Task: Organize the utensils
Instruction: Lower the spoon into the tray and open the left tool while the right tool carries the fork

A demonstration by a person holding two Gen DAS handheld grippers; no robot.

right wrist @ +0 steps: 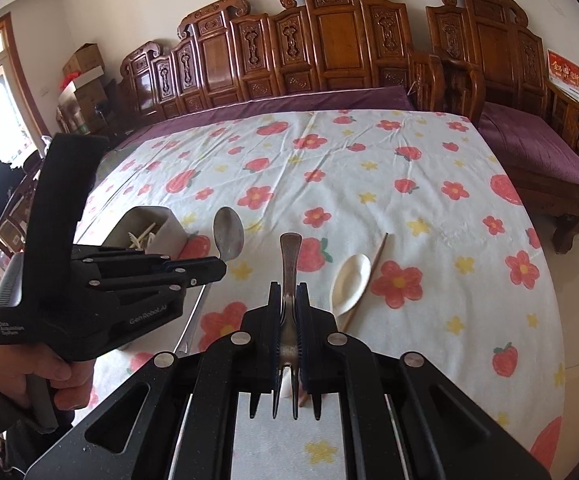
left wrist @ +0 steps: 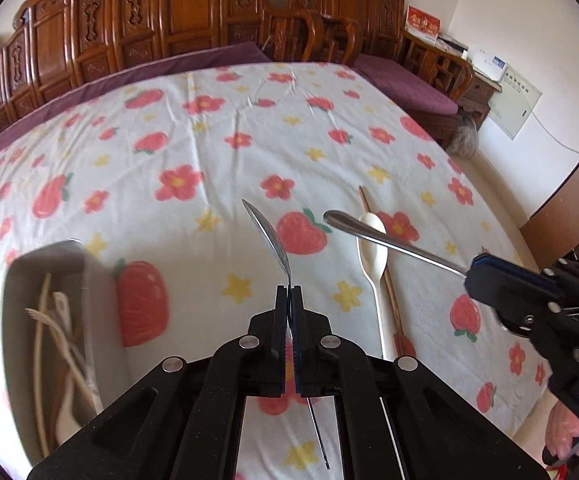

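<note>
My left gripper point(left wrist: 288, 292) is shut on a metal spoon point(left wrist: 271, 240), bowl pointing forward, held above the table; it also shows in the right wrist view point(right wrist: 228, 234). My right gripper point(right wrist: 289, 292) is shut on a metal fork point(right wrist: 290, 256), handle forward and tines toward the camera; its handle shows in the left wrist view point(left wrist: 389, 242). A grey utensil holder point(left wrist: 49, 320) with several pale utensils stands at the left, also in the right wrist view point(right wrist: 149, 228). A white spoon point(right wrist: 351, 282) and a wooden chopstick point(right wrist: 369, 276) lie on the floral cloth.
The table carries a white cloth with red flowers and strawberries point(right wrist: 369, 184). A carved wooden bench with purple cushion point(right wrist: 329, 60) stands behind it. Another bench point(right wrist: 537, 152) stands at the right. The left gripper body point(right wrist: 89, 280) is at the left of the right wrist view.
</note>
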